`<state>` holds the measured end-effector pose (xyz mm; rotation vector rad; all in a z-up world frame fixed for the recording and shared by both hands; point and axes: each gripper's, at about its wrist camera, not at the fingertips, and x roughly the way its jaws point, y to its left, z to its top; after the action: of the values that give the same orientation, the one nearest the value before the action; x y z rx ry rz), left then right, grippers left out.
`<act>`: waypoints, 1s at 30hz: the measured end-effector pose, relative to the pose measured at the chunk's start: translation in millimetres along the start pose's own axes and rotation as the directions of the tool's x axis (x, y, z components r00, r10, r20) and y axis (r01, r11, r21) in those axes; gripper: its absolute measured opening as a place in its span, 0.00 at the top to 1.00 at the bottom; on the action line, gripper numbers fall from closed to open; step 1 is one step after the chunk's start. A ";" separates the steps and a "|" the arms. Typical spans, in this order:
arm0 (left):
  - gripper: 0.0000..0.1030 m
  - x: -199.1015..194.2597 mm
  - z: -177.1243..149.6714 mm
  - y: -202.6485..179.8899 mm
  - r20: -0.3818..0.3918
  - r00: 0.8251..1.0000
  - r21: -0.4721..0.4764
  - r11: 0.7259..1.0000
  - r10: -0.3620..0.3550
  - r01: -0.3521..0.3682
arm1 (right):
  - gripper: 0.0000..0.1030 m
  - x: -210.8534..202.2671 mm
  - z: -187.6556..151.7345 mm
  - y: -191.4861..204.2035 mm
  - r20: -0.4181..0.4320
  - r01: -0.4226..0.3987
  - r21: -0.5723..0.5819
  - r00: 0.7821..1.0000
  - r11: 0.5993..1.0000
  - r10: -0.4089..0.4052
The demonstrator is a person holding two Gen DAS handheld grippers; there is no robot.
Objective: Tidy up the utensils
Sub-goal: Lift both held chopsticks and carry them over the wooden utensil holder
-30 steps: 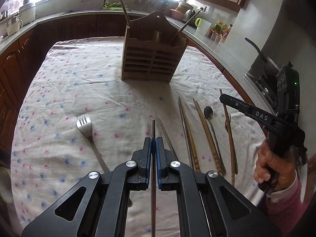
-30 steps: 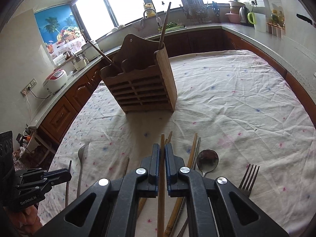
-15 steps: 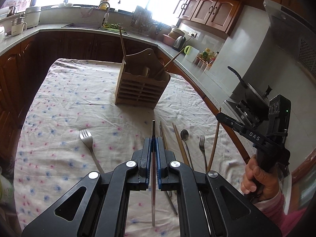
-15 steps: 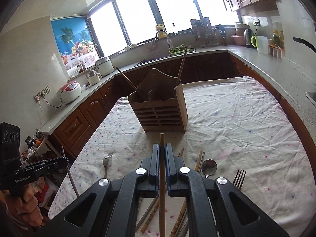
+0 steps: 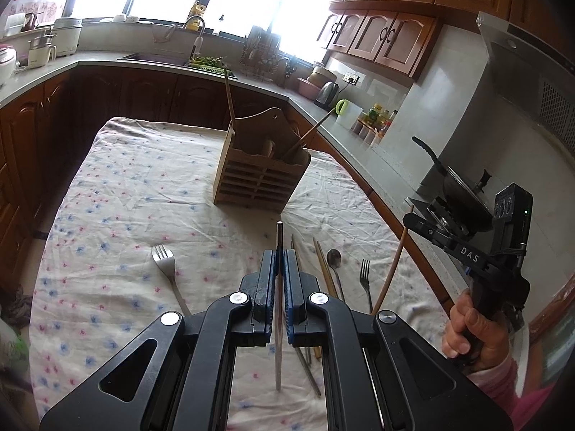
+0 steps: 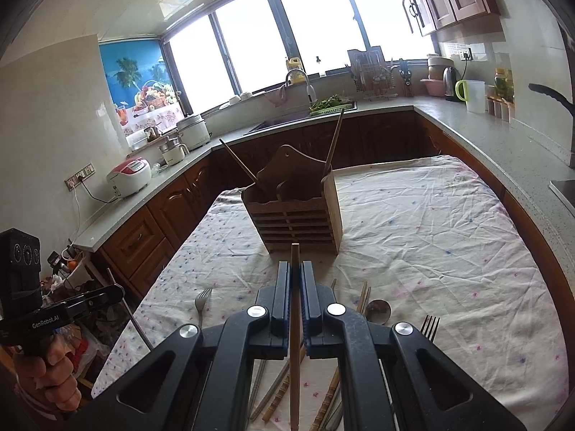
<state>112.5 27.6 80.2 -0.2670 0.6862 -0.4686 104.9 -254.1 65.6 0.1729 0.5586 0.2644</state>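
Note:
My left gripper [image 5: 279, 256] is shut on a metal chopstick [image 5: 278, 309] and holds it well above the table. My right gripper [image 6: 295, 267] is shut on a wooden chopstick [image 6: 295, 337], also lifted; it shows at the right of the left wrist view [image 5: 390, 280]. The wooden utensil holder [image 5: 260, 176] stands upright mid-table with two sticks leaning in it; it is ahead of both grippers [image 6: 298, 215]. On the cloth lie a fork [image 5: 167, 269], a spoon [image 5: 334, 258], a second fork [image 5: 364, 276] and several chopsticks [image 5: 323, 273].
The table [image 5: 143, 186] wears a floral cloth. Kitchen counters [image 6: 485, 136] with appliances curve around it. A pan and stove [image 5: 460, 186] are at the right. A rice cooker [image 6: 131, 176] stands on the left counter.
Both grippers have risen from the table with their chopsticks, and the views have tilted up so the holder looks farther away.

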 end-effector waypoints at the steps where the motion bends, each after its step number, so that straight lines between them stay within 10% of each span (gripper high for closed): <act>1: 0.97 -0.4 0.6 0.0 0.003 1.000 0.000 1.000 0.000 0.000 | 0.95 -0.6 0.6 0.0 0.002 -0.001 0.001 1.000 1.000 0.001; 30: 0.97 4.7 55.9 2.1 0.129 0.991 0.001 1.000 0.022 -0.023 | 0.95 -7.4 47.5 2.4 0.112 -0.010 -0.019 0.994 1.000 0.012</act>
<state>153.4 31.8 118.5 -0.2847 0.5615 -0.4268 124.1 -258.3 109.5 0.1715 0.4440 0.2691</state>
